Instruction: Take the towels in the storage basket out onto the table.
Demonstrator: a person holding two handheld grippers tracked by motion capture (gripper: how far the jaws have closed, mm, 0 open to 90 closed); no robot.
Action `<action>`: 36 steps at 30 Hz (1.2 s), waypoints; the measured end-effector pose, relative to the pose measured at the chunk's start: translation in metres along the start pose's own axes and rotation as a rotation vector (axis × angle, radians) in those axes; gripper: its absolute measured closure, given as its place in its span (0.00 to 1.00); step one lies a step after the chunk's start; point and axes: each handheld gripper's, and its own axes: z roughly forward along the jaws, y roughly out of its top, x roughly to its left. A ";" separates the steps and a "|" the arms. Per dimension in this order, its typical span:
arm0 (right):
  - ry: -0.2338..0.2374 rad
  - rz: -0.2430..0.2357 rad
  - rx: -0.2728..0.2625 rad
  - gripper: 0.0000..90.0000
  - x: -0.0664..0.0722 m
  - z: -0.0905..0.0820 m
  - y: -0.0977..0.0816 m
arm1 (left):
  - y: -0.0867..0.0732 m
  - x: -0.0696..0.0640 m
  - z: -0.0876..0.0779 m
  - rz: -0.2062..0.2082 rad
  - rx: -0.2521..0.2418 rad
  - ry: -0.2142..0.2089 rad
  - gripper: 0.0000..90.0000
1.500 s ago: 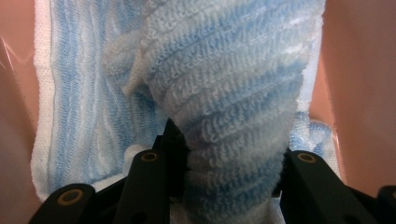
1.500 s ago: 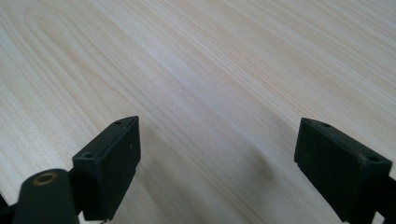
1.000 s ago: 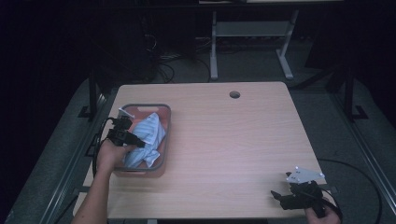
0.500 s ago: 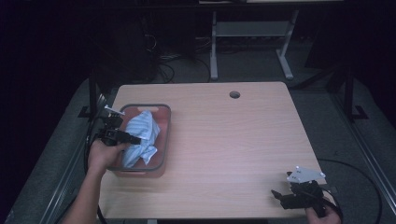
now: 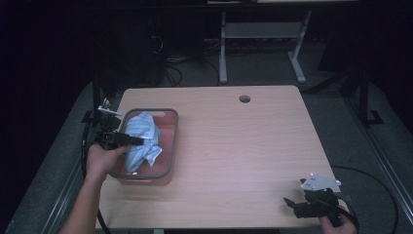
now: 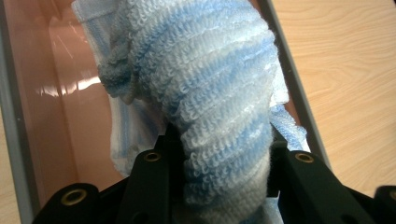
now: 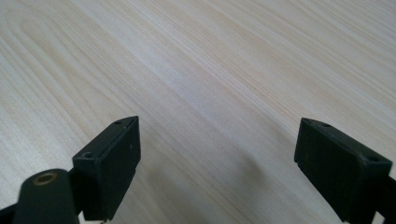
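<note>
A blue-and-white striped towel (image 5: 142,139) hangs bunched over a pink tray with a grey rim (image 5: 170,146) at the table's left side. My left gripper (image 5: 135,140) is shut on the towel, holding it up above the tray. In the left gripper view the towel (image 6: 219,102) fills the gap between the black jaws, with the tray's pink floor (image 6: 60,112) beneath. My right gripper (image 5: 292,204) rests at the table's near right corner, its jaws spread wide over bare wood (image 7: 215,93) with nothing between them.
The light wooden table (image 5: 243,146) has a round cable hole (image 5: 244,99) near its far edge. Beyond the table stand desk legs and cables on a dark floor.
My left gripper has lifted the towel and drawn it toward the tray's left side, so the cloth hangs higher. The right gripper has stayed where it was.
</note>
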 end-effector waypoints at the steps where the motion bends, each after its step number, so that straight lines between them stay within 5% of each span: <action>1: -0.001 -0.001 0.000 0.15 0.000 0.000 0.000 | 0.001 -0.001 -0.003 0.000 -0.009 -0.006 0.72; 36: -0.012 0.011 -0.007 0.15 -0.005 -0.005 -0.002 | 0.022 -0.041 -0.032 0.114 -0.088 -0.060 0.72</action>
